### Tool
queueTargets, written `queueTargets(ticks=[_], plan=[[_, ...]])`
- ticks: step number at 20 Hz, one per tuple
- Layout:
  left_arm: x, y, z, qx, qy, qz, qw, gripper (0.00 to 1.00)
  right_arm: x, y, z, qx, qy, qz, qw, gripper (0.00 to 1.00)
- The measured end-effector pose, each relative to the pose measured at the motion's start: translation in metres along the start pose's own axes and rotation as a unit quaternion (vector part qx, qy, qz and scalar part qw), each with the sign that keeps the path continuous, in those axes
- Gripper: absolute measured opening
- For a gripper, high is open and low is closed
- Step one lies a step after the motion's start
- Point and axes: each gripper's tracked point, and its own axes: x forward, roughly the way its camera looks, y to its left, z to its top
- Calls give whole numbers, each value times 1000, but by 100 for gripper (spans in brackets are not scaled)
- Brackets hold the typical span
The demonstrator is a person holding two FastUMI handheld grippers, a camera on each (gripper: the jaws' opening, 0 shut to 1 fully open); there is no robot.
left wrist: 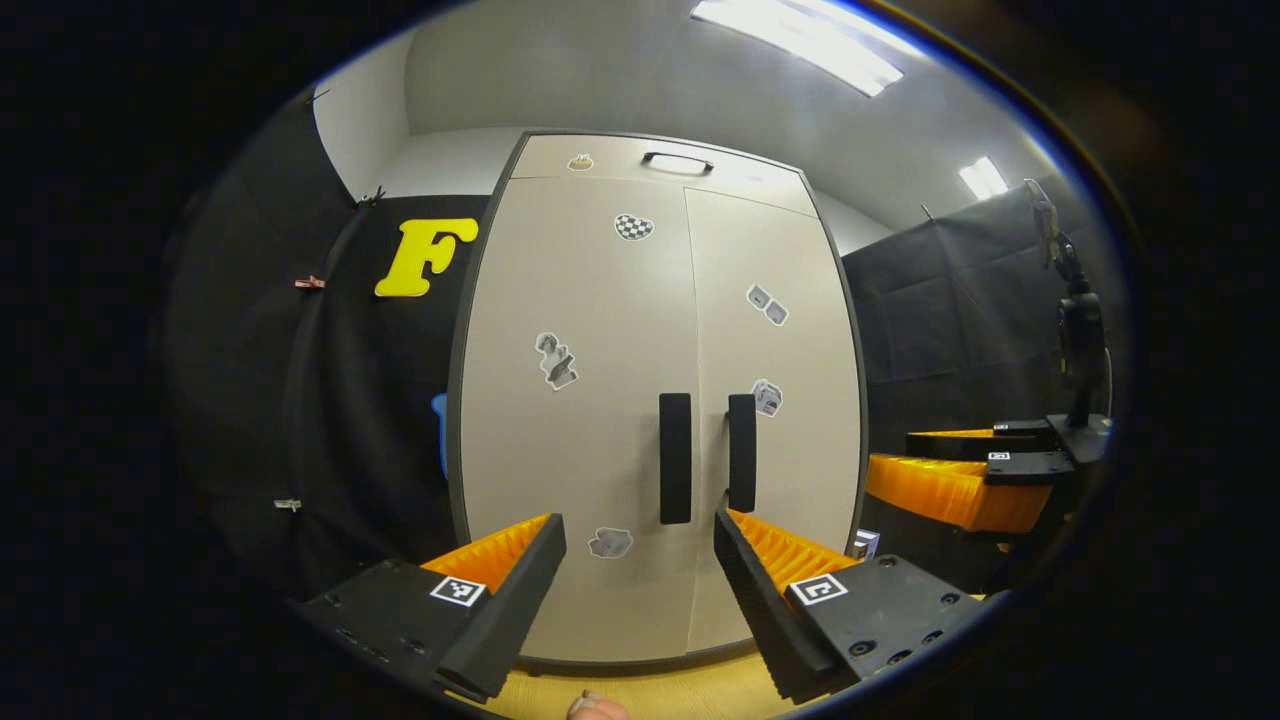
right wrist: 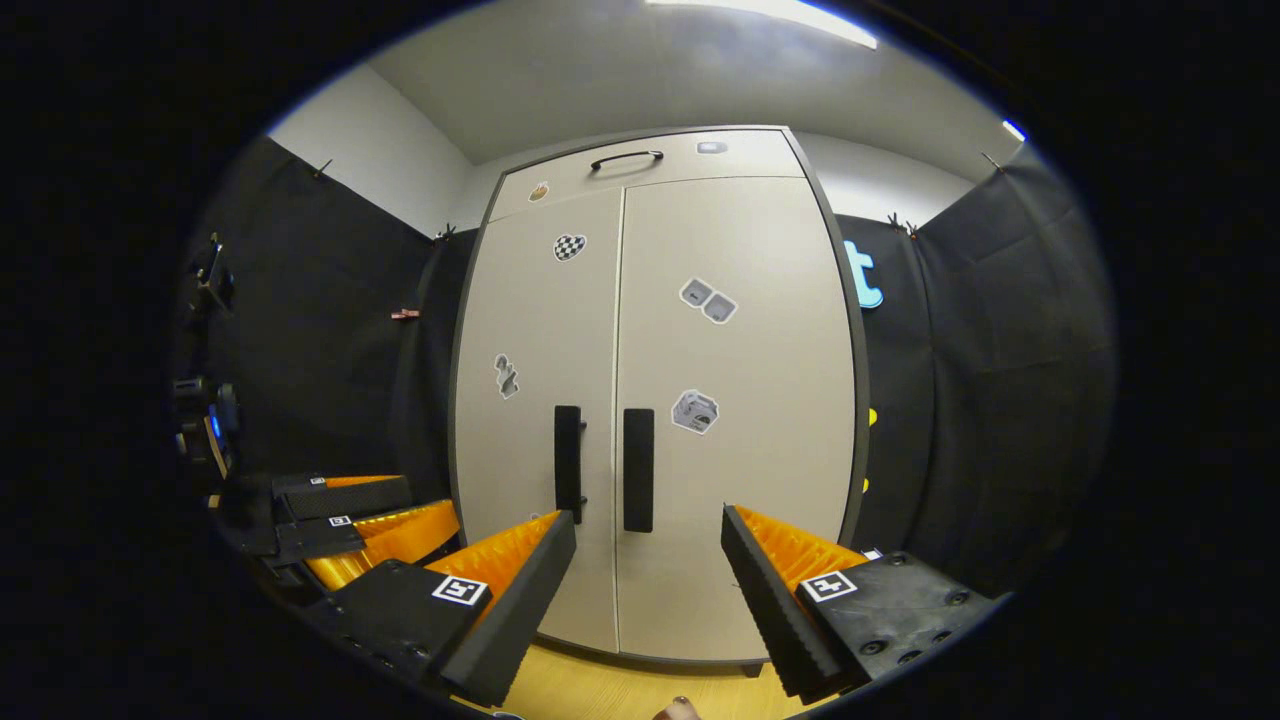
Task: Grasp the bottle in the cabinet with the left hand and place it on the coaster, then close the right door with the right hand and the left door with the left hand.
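Note:
A tall pale cabinet (left wrist: 650,400) stands straight ahead with both doors closed and flush. Its two dark vertical handles (left wrist: 676,458) sit side by side at the centre seam. My left gripper (left wrist: 640,580) is open, a short way in front of the doors, its fingers framing the handles. In the right gripper view the same cabinet (right wrist: 650,400) has its handles (right wrist: 638,468) between the spread fingers of my open right gripper (right wrist: 648,590). The right gripper (left wrist: 960,490) also shows at the right of the left gripper view. The left gripper (right wrist: 370,530) lies at the lower left of the right gripper view.
Black cloth walls close in on both sides. A drawer front with a handle (left wrist: 677,160) tops the cabinet, and stickers dot the doors. A camera stand (left wrist: 1080,340) rises at the right. Wood-coloured surface (left wrist: 650,690) lies below the cabinet.

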Motion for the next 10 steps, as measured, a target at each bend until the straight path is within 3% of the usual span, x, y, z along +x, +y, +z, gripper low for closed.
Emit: queueTargets(ticks=[10], plan=[[-7, -8, -3, -7, 5, -14, 1000, 95, -12, 0, -1, -5, 5, -11, 1000, 98]])
